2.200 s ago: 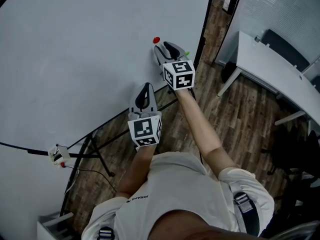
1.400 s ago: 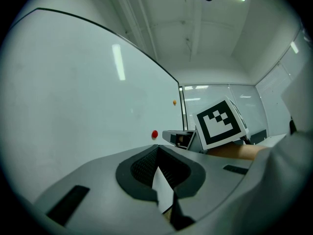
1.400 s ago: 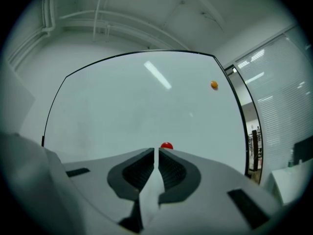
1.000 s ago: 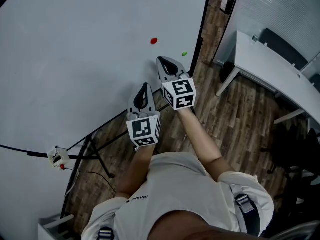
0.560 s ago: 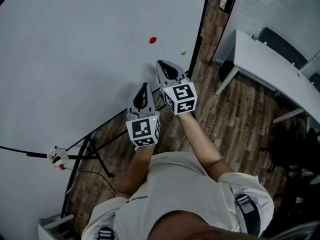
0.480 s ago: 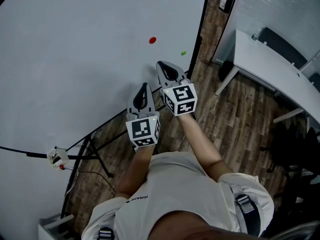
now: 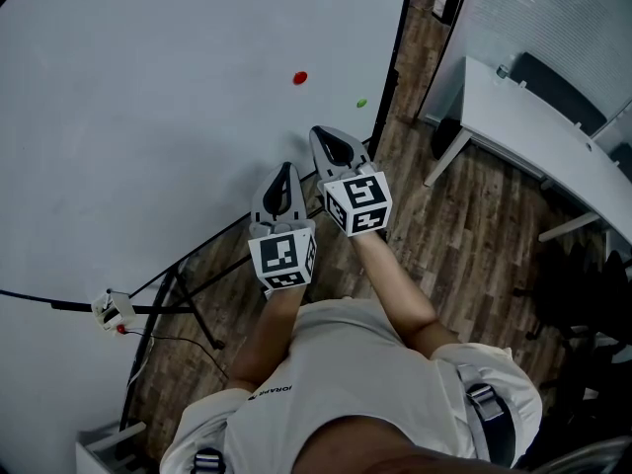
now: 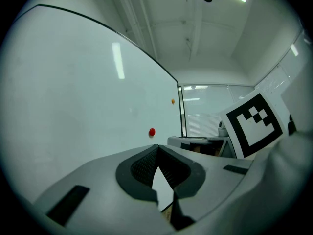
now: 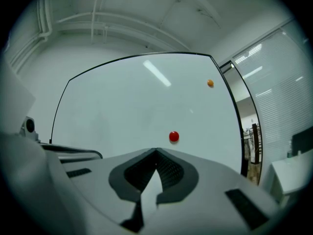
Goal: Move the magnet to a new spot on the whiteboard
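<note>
Left gripper point(image 7: 285, 173) and right gripper point(image 7: 327, 136) both have jaws pressed together, empty; the red magnet point(image 7: 299, 78) clings to the whiteboard point(image 7: 148, 117) ahead of the right one; if poorly seated, it might slide down

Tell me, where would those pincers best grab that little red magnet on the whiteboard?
Probably grip the red magnet by its round edge, a jaw on either side, coming straight at the whiteboard. It is a small button sitting flat on it, so only its rim offers purchase.
</note>
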{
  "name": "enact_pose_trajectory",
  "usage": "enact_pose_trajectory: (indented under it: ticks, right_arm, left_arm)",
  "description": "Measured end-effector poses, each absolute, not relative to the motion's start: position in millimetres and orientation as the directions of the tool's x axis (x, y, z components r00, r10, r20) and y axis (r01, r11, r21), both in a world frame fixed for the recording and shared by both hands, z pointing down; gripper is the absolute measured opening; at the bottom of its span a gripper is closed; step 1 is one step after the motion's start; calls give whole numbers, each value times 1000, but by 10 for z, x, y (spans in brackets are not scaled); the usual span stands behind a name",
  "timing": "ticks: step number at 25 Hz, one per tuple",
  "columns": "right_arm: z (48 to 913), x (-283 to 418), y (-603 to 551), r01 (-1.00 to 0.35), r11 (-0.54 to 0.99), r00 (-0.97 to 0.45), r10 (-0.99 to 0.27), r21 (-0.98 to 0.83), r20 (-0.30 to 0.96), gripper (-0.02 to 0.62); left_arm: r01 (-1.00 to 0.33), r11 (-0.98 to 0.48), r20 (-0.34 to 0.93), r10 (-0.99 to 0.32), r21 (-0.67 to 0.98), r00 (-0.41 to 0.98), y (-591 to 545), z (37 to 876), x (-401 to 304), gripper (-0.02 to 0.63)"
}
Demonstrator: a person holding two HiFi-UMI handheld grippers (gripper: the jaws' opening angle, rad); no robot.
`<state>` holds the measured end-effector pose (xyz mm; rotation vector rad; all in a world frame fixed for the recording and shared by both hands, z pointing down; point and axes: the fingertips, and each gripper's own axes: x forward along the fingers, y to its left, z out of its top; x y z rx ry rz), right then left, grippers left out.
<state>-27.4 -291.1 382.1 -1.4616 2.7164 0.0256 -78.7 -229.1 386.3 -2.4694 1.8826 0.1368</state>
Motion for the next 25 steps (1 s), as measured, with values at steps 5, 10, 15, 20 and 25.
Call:
enact_pose_trajectory:
  ticks: [5, 10, 15, 20, 25]
  right_arm:
    - [3832, -263, -2830, -834, 551, -549, -834, -18, -59, 14]
    - [3868, -238, -2785, -837, 547, -546, -836, -23, -54, 14]
    - [3874, -226, -2711, -838, 545, -542, -838, -29, -61, 14]
    - [3845, -240, -2665, -835, 550, -548, -834, -25, -66, 14]
    - [3836, -254, -2610, -831, 556, -553, -830, -23, -71, 12]
  left_arm:
    - [-964, -266, -89, -961, 22, 263, -2286, 3870, -794, 2]
    - [-964, -265, -91, -961, 22, 262, -2296, 3868, -797, 2]
    - [-963, -270, -89, -959, 20, 268, -2287, 3880, -797, 2]
    - [-963, -270, -87, -960, 19, 268, -2299, 3884, -796, 2]
    - [-964, -266, -88, -961, 22, 263, -2290, 3893, -814, 2]
